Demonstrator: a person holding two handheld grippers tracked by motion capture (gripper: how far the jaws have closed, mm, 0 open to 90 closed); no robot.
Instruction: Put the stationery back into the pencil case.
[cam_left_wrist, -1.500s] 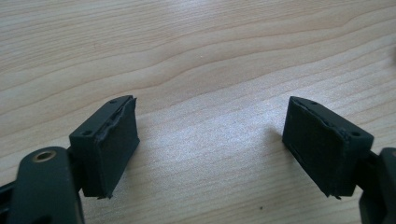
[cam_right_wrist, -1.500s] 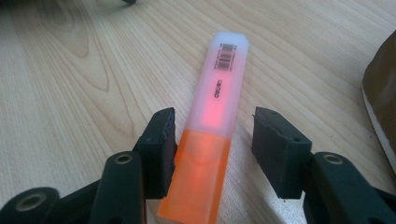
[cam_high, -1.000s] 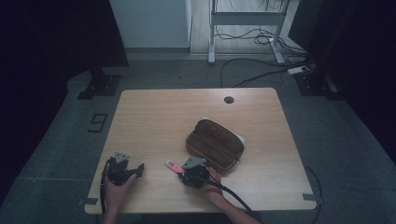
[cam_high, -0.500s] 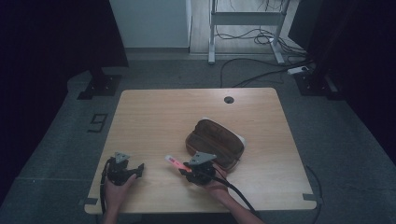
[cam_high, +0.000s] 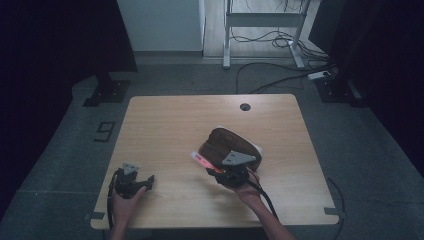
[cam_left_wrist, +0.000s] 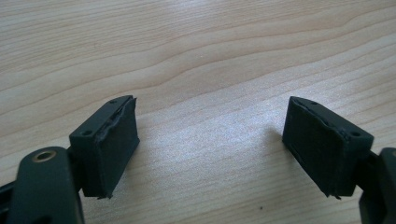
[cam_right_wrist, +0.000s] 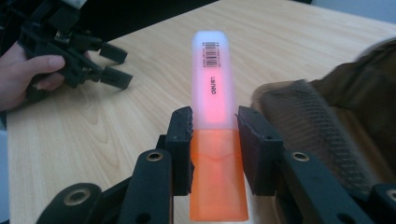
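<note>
Nearest the person, at the front left of the wooden table (cam_high: 165, 125), the left gripper (cam_high: 148, 182) rests low in the left hand (cam_high: 122, 200), its jaws spread wide with bare wood grain between them, as the left gripper view shows (cam_left_wrist: 212, 149). A little farther in and toward the right, the right gripper (cam_right_wrist: 214, 140) is clamped on an orange highlighter (cam_right_wrist: 214, 140), the two black pads pressing its sides just where the orange cap meets the paler, translucent barrel; the barrel, printed with a barcode, points away from the jaws and is lifted off the tabletop. In the high view the same highlighter (cam_high: 202, 160) sticks out to the upper left of the right gripper (cam_high: 216, 171), close against the near edge of a brown pencil case (cam_high: 227, 142). The case lies just beyond the right hand (cam_high: 245, 190), near the middle of the table, its zip side facing the gripper. Farther off, near the table's back edge, sits a small round cable hole (cam_high: 245, 106).
</note>
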